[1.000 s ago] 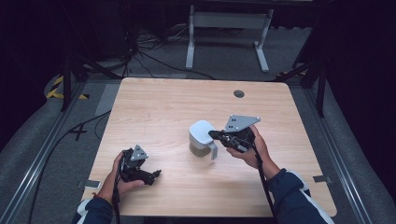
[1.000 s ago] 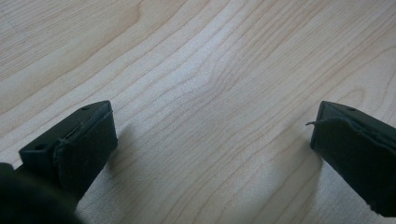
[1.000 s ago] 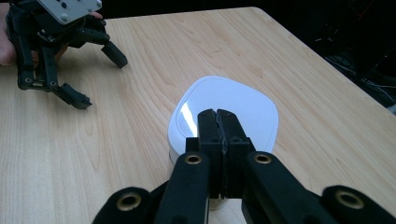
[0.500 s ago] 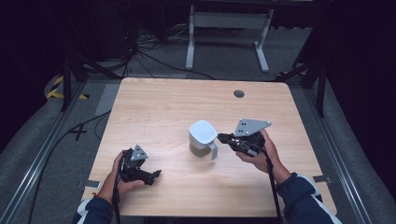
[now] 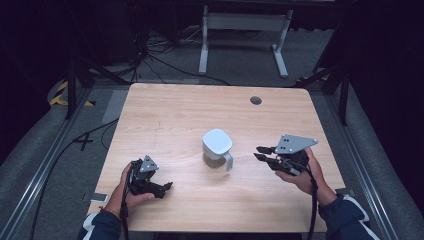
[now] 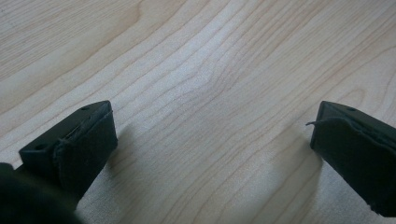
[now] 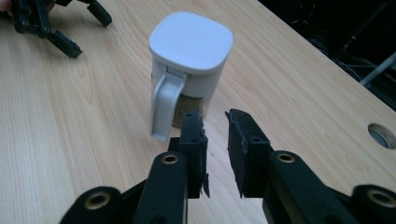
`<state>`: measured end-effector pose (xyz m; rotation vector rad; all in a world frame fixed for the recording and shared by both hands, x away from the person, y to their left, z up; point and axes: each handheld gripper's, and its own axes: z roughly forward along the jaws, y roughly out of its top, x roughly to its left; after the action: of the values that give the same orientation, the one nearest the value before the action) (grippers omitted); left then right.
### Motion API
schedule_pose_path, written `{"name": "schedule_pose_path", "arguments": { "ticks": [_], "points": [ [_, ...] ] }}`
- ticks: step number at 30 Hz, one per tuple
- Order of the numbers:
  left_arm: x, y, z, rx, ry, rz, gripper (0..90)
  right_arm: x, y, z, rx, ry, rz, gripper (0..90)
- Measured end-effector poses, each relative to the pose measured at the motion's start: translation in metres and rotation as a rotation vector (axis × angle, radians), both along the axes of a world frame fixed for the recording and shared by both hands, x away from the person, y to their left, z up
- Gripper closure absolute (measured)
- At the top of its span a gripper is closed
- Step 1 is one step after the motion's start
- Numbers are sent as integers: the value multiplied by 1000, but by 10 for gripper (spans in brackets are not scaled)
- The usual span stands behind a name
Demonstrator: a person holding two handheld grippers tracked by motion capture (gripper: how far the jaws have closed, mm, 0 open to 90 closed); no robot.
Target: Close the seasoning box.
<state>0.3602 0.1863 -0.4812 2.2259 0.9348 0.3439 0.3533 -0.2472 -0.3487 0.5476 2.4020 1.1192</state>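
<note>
Standing upright near the middle of the wooden table [image 5: 180,115], a white lidded jar [image 5: 217,148] with a handle [image 5: 228,161] pointing toward the near-right. Held to the right of it by the right hand [image 5: 305,175], the right gripper [image 5: 263,153] — clear of the jar, fingertips aimed at the handle with bare wood in the gap. Seen from the right gripper view, jar [image 7: 189,70] just ahead of the right gripper's fingers [image 7: 194,140], handle [image 7: 163,106] hanging down its near side, slightly left of the fingertips and not touched. Jaws parted a little, having just been opening, nothing between them but tabletop. Square white lid [image 7: 191,39] closed on top; through the clear lower wall, a brownish-green granular filling low in the jar — what exactly, cannot be told. Resting at the near-left of the table in the left hand [image 5: 131,187], the left gripper [image 5: 167,186], well apart from the jar. In the left gripper view, fingers [image 6: 79,140] spread wide over bare wood grain, gripping nothing. Far back on the right of the tabletop, a round cable hole [image 5: 256,100].
</note>
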Motion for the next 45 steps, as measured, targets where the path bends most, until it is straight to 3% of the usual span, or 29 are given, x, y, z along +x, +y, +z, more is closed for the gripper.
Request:
{"name": "schedule_pose_path", "arguments": {
  "ticks": [11,26,33,36,41,45],
  "points": [
    [0,0,0,0,0,-1,6,-14,-45,-20,-20,13,-57,543],
    [0,0,0,0,0,0,6,-37,-97,-57,-62,41,-124,462],
    [0,0,0,0,0,-1,6,-48,-127,-93,-22,122,-187,372],
    [0,0,0,0,-1,-1,6,-49,-140,-104,45,166,-223,356],
    [0,0,0,0,0,2,5,-51,-151,-118,48,194,-255,329],
    [1,0,0,2,-6,-9,4,-52,-152,-118,44,181,-282,299]
  ]
}}
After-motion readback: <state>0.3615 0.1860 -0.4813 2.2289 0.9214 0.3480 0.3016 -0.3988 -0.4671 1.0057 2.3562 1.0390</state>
